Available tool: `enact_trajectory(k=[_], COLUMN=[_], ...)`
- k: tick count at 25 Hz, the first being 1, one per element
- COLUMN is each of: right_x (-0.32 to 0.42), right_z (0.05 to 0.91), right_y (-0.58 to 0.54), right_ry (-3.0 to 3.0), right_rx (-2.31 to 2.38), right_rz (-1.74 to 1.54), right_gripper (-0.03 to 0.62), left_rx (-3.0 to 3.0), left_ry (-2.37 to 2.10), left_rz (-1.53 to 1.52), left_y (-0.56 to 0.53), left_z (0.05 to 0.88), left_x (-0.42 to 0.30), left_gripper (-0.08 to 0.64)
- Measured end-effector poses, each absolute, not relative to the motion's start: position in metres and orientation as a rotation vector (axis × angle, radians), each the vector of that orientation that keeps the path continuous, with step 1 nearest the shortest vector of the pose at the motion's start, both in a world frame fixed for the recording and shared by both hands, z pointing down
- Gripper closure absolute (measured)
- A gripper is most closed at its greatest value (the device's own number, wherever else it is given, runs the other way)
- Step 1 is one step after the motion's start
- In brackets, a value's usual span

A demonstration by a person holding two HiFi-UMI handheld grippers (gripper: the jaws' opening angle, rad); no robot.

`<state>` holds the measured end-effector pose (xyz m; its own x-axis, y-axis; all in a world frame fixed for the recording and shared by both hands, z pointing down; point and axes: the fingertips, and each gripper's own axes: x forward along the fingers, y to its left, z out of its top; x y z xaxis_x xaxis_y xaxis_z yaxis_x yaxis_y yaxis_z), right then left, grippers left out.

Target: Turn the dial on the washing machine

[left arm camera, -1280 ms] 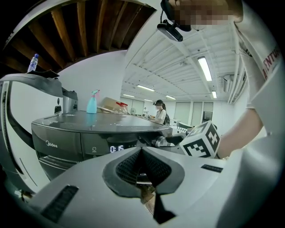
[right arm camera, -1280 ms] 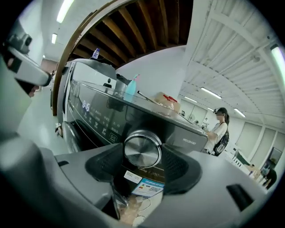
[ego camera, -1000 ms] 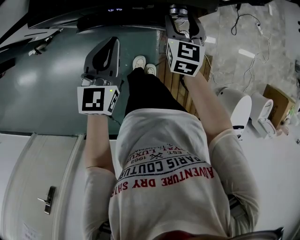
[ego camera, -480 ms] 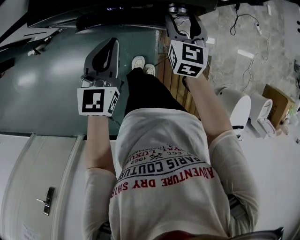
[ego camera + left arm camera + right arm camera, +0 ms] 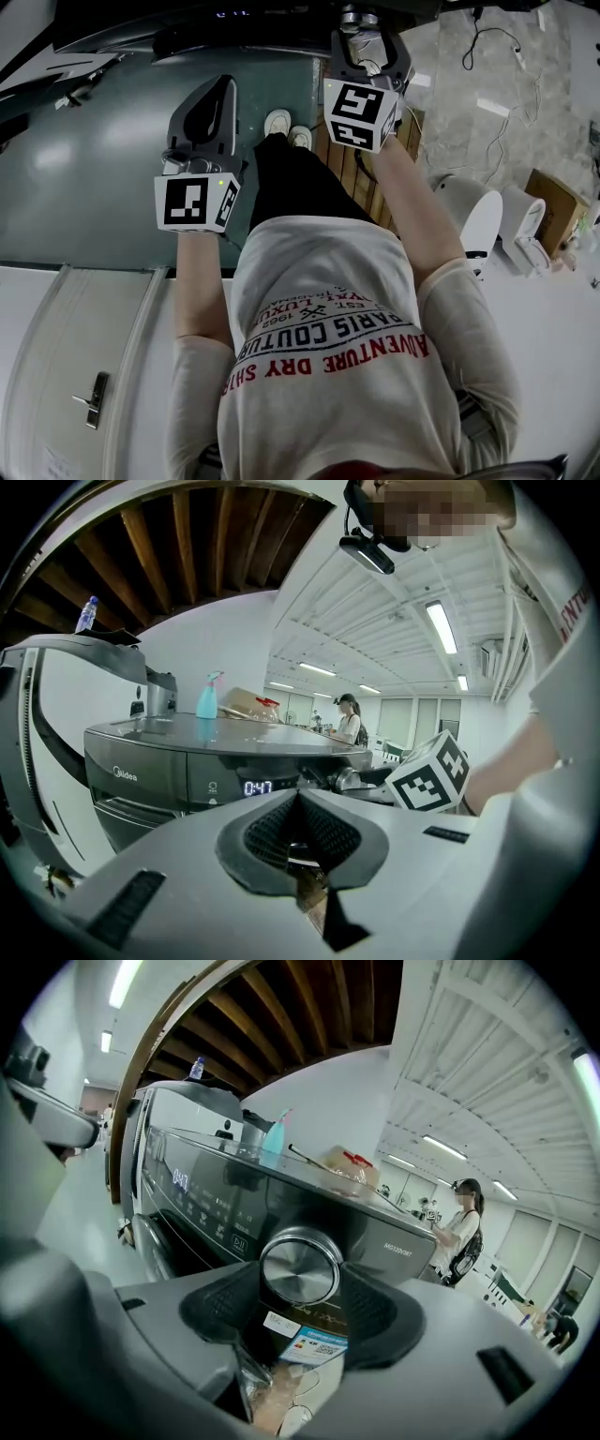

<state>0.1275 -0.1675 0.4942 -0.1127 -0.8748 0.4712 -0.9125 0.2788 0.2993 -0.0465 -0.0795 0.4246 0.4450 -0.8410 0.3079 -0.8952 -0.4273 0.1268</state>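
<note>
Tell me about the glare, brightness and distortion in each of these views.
Head view: dim overall, with soft light reflections on the green floor. Left gripper view: strong fisheye bending, bright ceiling lights, yet the lit display is readable. Right gripper view: same bending, dark corners; the dial is sharp with a metallic sheen, the near fingers softer.

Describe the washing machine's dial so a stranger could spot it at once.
Start at the dark washing machine and follow its front panel past the lit digits. The dial sits there between the right gripper's jaws: the only round, raised, brushed-metal knob.
</note>
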Motion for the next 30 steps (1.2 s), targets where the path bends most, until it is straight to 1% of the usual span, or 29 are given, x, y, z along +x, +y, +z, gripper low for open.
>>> enact_trajectory(k=[7, 13, 16, 21, 30], right_x=[0.128, 0.134, 0.133, 0.135, 0.123], right_z=[0.494, 0.499, 0.5, 0.497, 0.478], right_y=[-0.169, -0.169, -0.169, -0.17, -0.166], right_ry=[-2.051, -2.188, -2.232, -2.257, -2.143], right_rx=[1.611, 1.651, 1.642, 1.624, 1.636], right_rz=[0.297, 0.653, 0.701, 0.628, 0.075], right_gripper=[0.318, 0.318, 0.318, 0.314, 0.295], left_rx=[2.429, 2.44, 2.44, 2.443, 2.437], left_ry=[-1.499, -1.48, -1.477, -1.467, -1.458], left_rz=[0.291, 0.291, 0.288, 0.295, 0.293], left_y=[-0.081, -0.082, -0.083, -0.084, -0.085], left_z=[0.426, 0.425, 0.427, 0.426, 0.429], left_x=[-0.05, -0.046, -0.046, -0.041, -0.039], left_gripper=[0.545, 0.545, 0.545, 0.545, 0.545])
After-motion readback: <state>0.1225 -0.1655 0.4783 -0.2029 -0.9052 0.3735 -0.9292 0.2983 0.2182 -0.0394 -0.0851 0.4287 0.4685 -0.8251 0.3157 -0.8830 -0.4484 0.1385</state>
